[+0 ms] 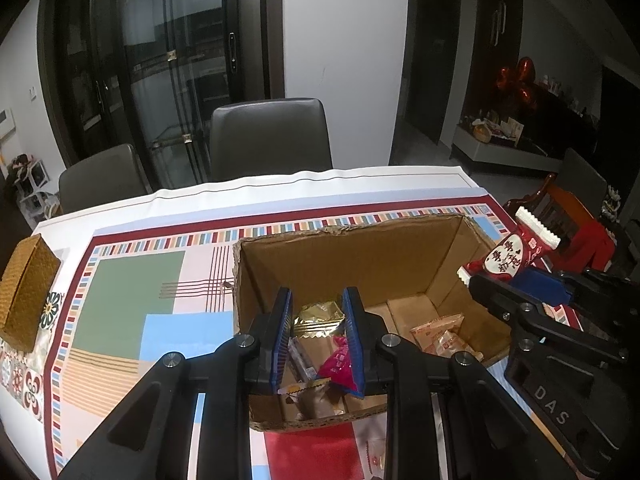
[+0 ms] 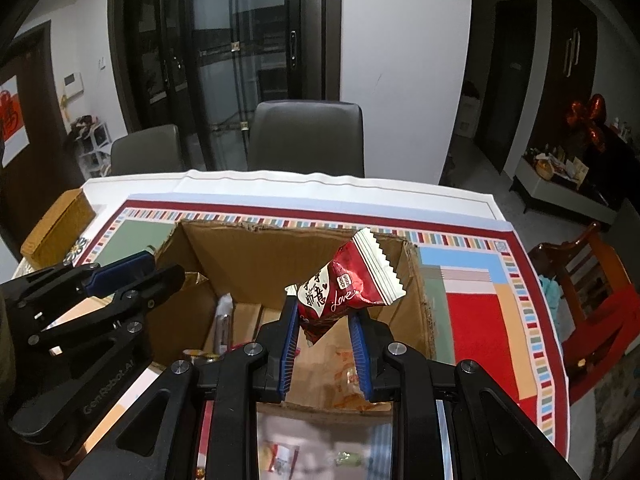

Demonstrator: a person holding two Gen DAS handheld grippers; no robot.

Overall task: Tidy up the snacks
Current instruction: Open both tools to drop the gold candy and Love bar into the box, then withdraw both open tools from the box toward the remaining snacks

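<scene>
The open brown cardboard box (image 1: 360,264) on the patterned tablecloth (image 1: 132,280) holds a gold foil packet (image 1: 318,318), a pink wrapped sweet (image 1: 340,364) and pale orange packets (image 1: 438,334). Above its right side, the right gripper (image 2: 325,342) pinches a red-and-white snack packet (image 2: 348,284) between narrowed fingers. The left gripper (image 1: 318,340) hovers over the box's near wall, fingers partly apart and empty; a woven straw box (image 1: 24,292) sits at the table's left edge.

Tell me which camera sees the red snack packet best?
The right wrist view: the red snack packet sits mid-frame, held in the right tongs, its writing readable. The left wrist view shows it small, at the right edge.
</scene>
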